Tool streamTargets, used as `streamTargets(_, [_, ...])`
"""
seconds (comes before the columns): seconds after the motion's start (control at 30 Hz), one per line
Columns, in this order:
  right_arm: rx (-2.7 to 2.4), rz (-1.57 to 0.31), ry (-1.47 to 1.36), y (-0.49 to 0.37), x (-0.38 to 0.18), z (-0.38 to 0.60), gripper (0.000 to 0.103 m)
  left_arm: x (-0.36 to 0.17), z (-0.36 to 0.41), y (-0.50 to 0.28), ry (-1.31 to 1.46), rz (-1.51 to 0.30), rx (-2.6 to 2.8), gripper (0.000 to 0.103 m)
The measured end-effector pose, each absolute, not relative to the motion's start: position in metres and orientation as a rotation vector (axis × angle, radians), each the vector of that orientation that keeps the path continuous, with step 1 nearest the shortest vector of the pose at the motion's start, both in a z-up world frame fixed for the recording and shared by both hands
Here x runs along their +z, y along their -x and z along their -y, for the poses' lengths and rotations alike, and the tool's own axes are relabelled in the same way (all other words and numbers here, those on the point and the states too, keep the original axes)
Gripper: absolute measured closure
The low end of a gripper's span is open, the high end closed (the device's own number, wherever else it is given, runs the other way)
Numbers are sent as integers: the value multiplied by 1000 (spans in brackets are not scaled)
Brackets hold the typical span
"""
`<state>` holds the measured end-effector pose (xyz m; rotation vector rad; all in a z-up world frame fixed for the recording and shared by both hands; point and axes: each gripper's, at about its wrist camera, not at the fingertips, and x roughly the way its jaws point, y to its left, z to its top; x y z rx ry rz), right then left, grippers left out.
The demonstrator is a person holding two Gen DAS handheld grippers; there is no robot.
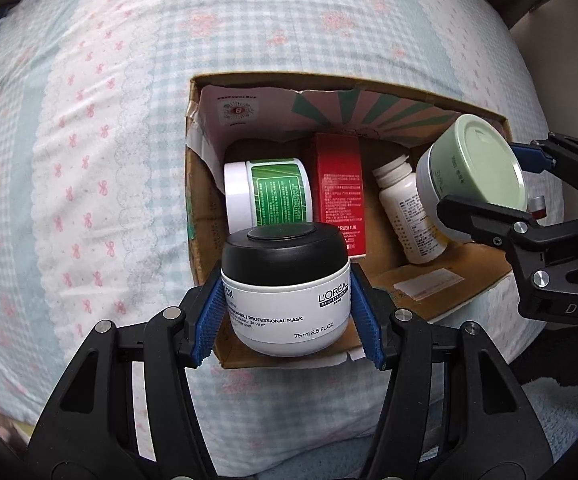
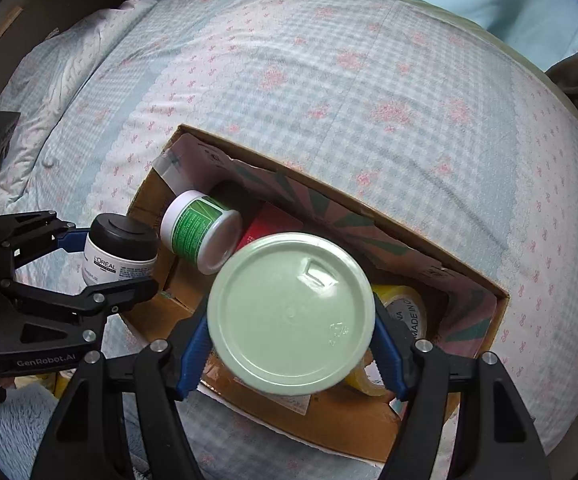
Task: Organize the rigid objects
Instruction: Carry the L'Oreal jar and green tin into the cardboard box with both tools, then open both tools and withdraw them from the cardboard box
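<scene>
My left gripper is shut on a white L'Oréal mask jar with a black lid, held upright over the near edge of the cardboard box; it also shows in the right wrist view. My right gripper is shut on a jar with a pale green lid, held above the box's right part; this jar also shows in the left wrist view. In the box lie a green-labelled white jar, a red carton and a white pill bottle.
The box rests on a bed with a blue-checked, pink-flowered quilt. A roll of yellow tape lies in the box's right end. A fluffy blue blanket lies at the near edge.
</scene>
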<state>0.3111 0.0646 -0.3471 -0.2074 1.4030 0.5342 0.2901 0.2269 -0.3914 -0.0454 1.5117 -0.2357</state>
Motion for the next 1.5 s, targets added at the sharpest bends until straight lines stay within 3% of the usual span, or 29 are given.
streamTargets(0.43, [528, -1471, 169, -345, -374, -71, 37, -410, -205, -305, -77, -1558, -265, 47])
streamTargets(0.47, [521, -1481, 141, -346, -376, -70, 37, -408, -203, -305, -96, -1554, -263, 44])
streamTargets(0.53, [503, -1494, 68, -349, -378, -65, 26, -401, -199, -306, -110, -1527, -278, 0])
streamTargets(0.57, [500, -1479, 36, -349, -376, -63, 4, -396, -198, -305, -92, -1514, -300, 0])
streamTargets(0.6, [490, -1456, 18, -349, -374, -61, 0, -393, -197, -305, -104, -1505, -290, 0])
streamTargets(1.1, [430, -1379, -23, -327, -339, -41, 0, -359, -198, -279, -129, -1447, -264, 0])
streamTargets(1.5, [409, -1285, 29, -285, -277, -37, 0, -288, -215, -252, -87, -1315, -228, 0])
